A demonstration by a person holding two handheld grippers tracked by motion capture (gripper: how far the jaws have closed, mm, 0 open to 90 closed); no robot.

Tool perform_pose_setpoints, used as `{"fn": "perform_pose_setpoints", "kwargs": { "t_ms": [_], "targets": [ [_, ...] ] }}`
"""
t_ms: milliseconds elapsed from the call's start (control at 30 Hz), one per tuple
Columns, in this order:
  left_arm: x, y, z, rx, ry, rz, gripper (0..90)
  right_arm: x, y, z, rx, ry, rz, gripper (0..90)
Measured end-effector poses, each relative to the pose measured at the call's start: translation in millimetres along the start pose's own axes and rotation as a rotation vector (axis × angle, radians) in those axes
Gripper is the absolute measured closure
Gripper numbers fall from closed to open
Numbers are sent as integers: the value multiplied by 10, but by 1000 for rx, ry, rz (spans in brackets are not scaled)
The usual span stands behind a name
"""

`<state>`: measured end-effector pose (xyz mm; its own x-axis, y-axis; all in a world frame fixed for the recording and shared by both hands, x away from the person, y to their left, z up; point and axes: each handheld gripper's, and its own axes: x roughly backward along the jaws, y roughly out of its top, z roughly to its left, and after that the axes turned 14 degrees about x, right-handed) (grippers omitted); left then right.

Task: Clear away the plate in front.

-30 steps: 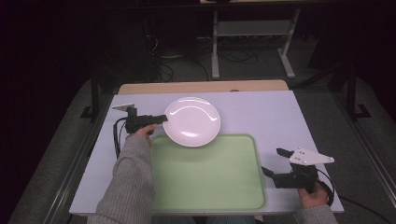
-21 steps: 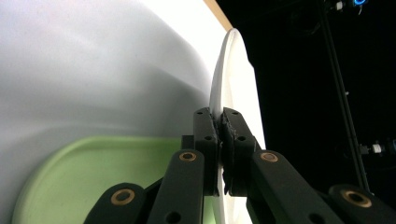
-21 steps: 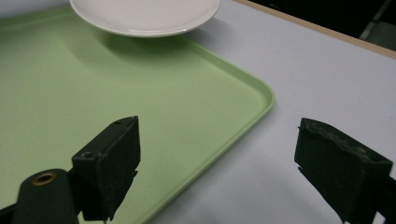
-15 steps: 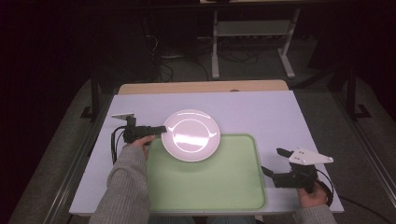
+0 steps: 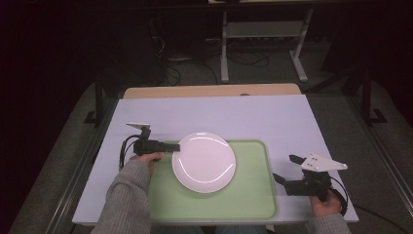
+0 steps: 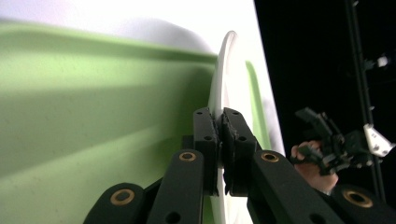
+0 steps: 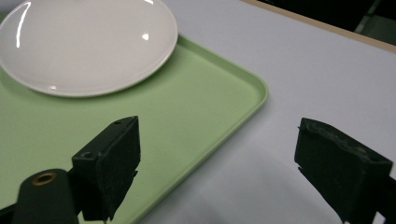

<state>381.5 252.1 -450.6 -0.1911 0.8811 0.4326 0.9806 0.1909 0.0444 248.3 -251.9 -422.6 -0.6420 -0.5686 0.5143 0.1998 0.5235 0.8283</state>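
While the left tool [image 5: 174, 146] pinches the white plate [image 5: 204, 162] by its rim over the green tray [image 5: 253, 200], that thin grip risks the plate slipping or tilting; the right tool [image 5: 287, 169] hangs spread above the tabletop [image 5: 272, 117].

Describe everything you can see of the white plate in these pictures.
The plate is round, white and glossy, ceramic by its look, shallow, empty and unbroken. It sits face up over the green tray, near the tray's far left. The left tongs are shut on its left rim, which the left gripper view shows clamped between the pads. Whether its underside already rests on the tray cannot be told.
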Motion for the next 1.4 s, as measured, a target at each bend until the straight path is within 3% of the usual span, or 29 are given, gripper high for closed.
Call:
{"fn": "perform_pose_setpoints", "kwargs": {
  "t_ms": [167,233,300,467,567,1000,1267,1400],
  "targets": [
    [-80,-30,-12,-32,37,58,866,-3,-6,-8,-5,-1,4,136],
    [-97,-37,-2,-33,36,66,868,-3,-6,-7,-4,-1,5,136],
    [-107,-39,-10,-42,61,78,873,-1,-6,-7,-3,-2,4,136],
    [-101,-52,-18,-50,83,85,873,-3,-5,-4,-3,-1,5,136],
    [-107,-64,-42,-79,101,104,871,-5,-3,-2,0,-2,6,136],
    [-149,-111,-76,-135,182,140,843,-16,7,8,3,3,11,136],
    [-163,-134,-93,-159,230,157,830,-11,13,12,6,5,8,136],
    [-165,-152,-99,-159,234,157,826,-10,22,18,9,5,8,136]
  ]
}}
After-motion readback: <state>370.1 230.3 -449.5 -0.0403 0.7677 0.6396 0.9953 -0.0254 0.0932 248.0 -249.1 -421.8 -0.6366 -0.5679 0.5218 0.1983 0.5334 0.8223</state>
